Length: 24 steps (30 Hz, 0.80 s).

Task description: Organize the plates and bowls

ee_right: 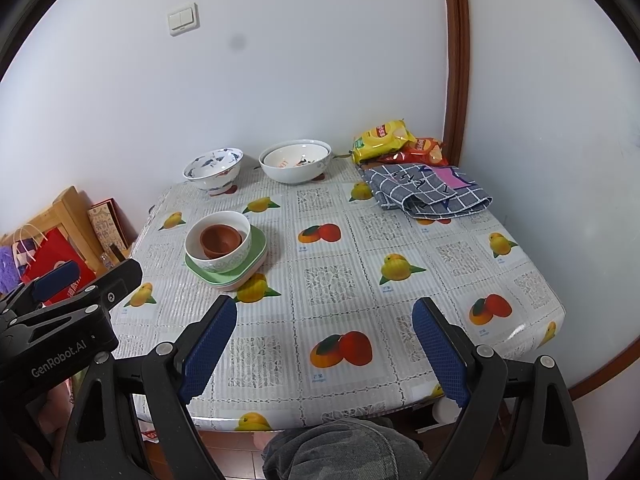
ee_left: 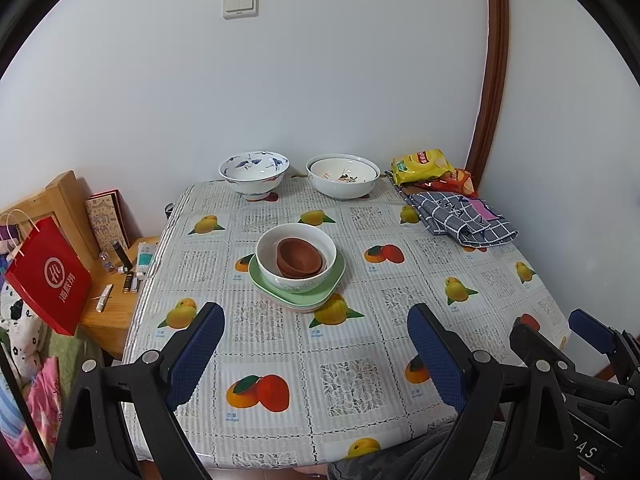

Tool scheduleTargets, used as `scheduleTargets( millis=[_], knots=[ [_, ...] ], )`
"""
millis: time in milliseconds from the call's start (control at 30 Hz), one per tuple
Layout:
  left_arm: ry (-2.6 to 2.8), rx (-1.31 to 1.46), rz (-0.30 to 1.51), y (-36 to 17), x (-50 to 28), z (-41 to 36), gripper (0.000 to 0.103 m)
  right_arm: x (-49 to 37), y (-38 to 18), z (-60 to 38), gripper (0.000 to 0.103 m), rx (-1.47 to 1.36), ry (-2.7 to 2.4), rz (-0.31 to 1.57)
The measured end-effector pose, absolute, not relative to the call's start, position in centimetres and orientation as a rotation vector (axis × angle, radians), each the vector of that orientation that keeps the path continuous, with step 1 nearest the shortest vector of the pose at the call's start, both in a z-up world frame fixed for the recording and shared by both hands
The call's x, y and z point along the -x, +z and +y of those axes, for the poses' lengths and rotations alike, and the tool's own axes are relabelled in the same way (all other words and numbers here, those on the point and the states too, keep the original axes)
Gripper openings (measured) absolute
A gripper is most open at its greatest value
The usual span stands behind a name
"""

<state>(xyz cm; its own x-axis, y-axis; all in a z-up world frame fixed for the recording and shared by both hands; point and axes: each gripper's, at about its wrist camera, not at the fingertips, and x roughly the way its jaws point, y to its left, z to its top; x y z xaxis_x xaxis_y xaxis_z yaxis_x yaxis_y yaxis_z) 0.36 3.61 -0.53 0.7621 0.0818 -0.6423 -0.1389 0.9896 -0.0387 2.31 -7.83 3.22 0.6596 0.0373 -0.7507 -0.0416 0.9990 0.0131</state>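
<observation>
On the fruit-print table, stacked green plates (ee_left: 334, 280) (ee_right: 256, 258) carry a white bowl (ee_left: 296, 276) (ee_right: 228, 260) with brown bowls (ee_left: 298, 260) (ee_right: 220, 240) nested inside. At the far edge stand a blue-patterned bowl (ee_left: 254, 174) (ee_right: 213, 170) and a wide white bowl (ee_left: 343, 176) (ee_right: 295, 164). My left gripper (ee_left: 316, 320) hangs open over the near table, short of the stack. My right gripper (ee_right: 325, 316) is open too, to the right of the stack, with nothing between its fingers. Each gripper shows at the edge of the other's view: right gripper (ee_left: 550, 328), left gripper (ee_right: 100, 272).
Yellow and red snack bags (ee_left: 424, 166) (ee_right: 384, 136) and a folded checked cloth (ee_left: 464, 216) (ee_right: 428, 192) lie at the far right corner. A wooden side table (ee_left: 108, 320) with small items and a red paper bag (ee_left: 48, 276) stands left. A person's knee (ee_right: 344, 452) is below the near edge.
</observation>
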Motion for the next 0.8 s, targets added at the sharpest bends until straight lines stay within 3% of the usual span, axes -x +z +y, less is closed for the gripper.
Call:
scheduleTargets(
  millis=[800],
  knots=[
    [0.119,0.080,0.690,-0.36,-0.34,3.60,0.093,-2.11,3.63,-7.81,0.089,0.003,0.050,0.837]
  ],
)
